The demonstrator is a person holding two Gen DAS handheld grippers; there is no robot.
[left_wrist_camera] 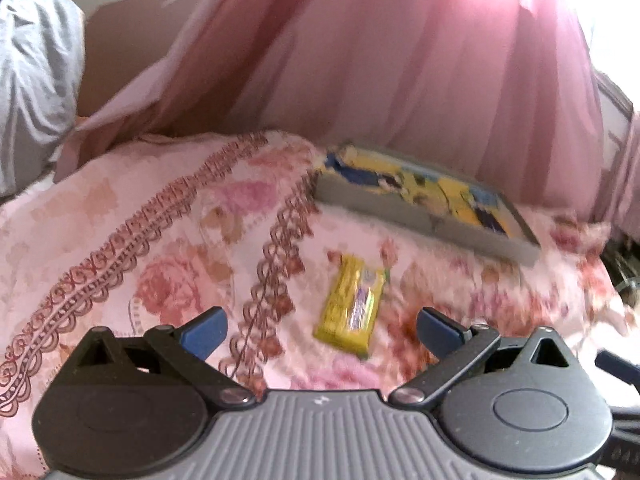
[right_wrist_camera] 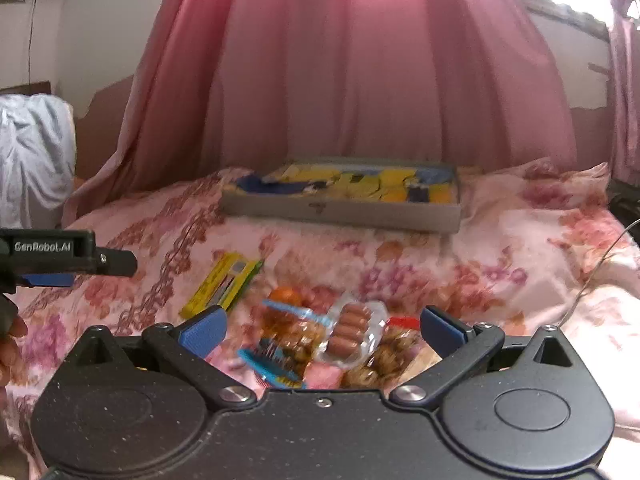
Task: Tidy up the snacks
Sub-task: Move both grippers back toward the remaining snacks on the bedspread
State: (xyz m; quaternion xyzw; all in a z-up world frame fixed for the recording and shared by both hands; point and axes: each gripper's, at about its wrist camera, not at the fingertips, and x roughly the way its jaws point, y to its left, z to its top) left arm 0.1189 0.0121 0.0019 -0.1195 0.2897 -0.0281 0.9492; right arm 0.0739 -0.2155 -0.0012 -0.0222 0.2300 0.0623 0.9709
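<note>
Yellow wrapper, one item: flat snack packet, lying loose on the floral bedspread. In the left wrist view it sits at about 12 o'clock from the left gripper, just ahead of the gap between the blue pads and a little toward the right-hand pad. Long axis runs roughly 12 to 6, tilted slightly toward 1 o'clock, so it lies nearly along the fingers, not across them.

Left gripper: jaws spread wide, nothing between them, packet not touched.

Right gripper: jaws likewise spread wide, holding nothing. Directly ahead at 12 o'clock, close in, a cluster of clear-wrapped snacks: sausage pack, blue-edged pack, nut-like pack, and an orange round item behind them. The packs touch or overlap; exact edges are blurred.

Same yellow packet in the right wrist view: at about 11 o'clock from the right gripper, well left of its gap.

Tray, grey-sided with a yellow and blue printed lining: at 12 o'clock in the right view, at 1 o'clock in the left, beyond all snacks, apart from them, before the pink curtain. Apparently empty of snacks.

Assessment: the left gripper is the nearer to the yellow packet; closing across its narrow width suits the present alignment. Likely destination is the tray.
</note>
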